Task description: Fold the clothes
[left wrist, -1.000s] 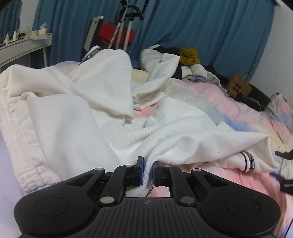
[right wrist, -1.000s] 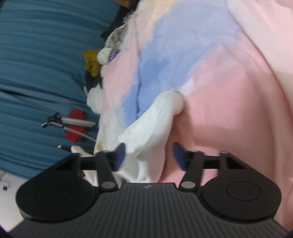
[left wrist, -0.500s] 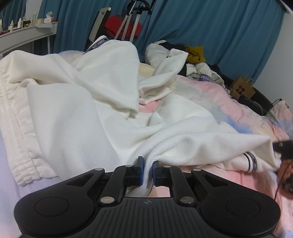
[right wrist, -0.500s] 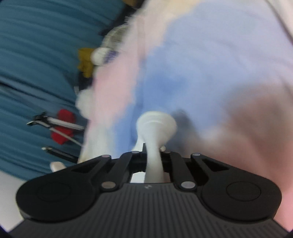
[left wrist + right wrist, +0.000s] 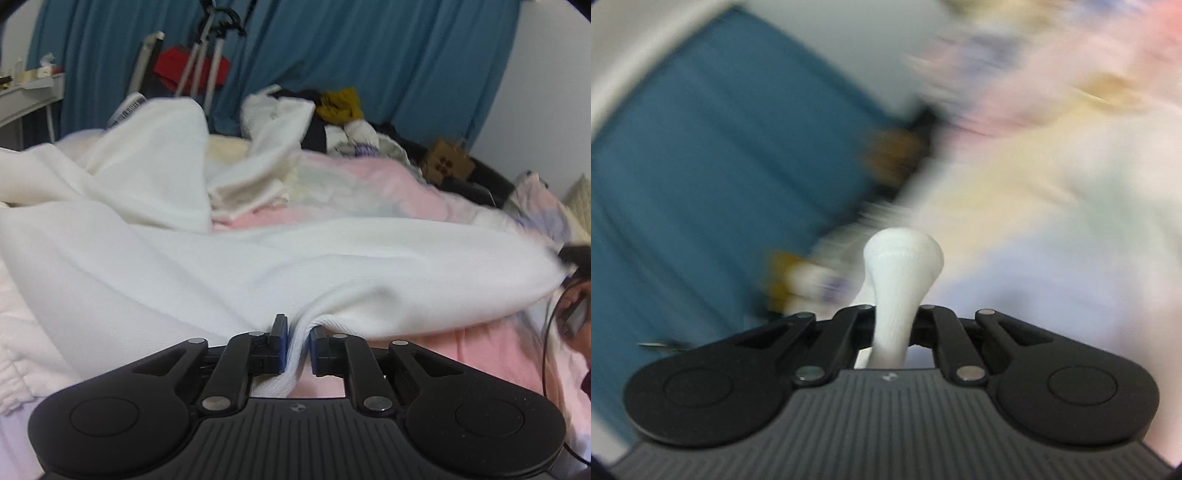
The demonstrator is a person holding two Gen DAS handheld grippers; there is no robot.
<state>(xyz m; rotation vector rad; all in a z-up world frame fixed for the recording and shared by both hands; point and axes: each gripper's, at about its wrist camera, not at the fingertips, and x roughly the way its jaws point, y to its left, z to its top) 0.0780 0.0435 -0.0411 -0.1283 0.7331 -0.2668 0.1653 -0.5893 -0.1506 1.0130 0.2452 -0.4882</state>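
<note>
Both ends pinched, fold barely begun. Left hand-held gripper [image 5: 298, 341] clamped on a gathered ridge of the white garment [image 5: 258, 266], blue pads [image 5: 281, 343] squeezing cloth that spills down between them. Right hand-held gripper [image 5: 894, 328] closed tight on another bunch of the same white cloth [image 5: 903, 266], a rounded knob of fabric poking up past the fingertips (everything behind it smeared by motion blur). Garment sprawled across the bed [image 5: 480, 354], on the pink and pastel cover, pulled fairly taut toward the right edge of the left wrist view, still rumpled and heaped toward the left. No crease laid, no edges matched, no neat rectangle anywhere. Looks like the spreading-out stage: lift, stretch flat, then start the actual folds. More laundry waiting too, a jumbled clothes pile [image 5: 332, 118] at the far end of the bed in front of the blue curtain [image 5: 406, 55]. Plenty left, then: this piece unfolded, that heap untouched.
</note>
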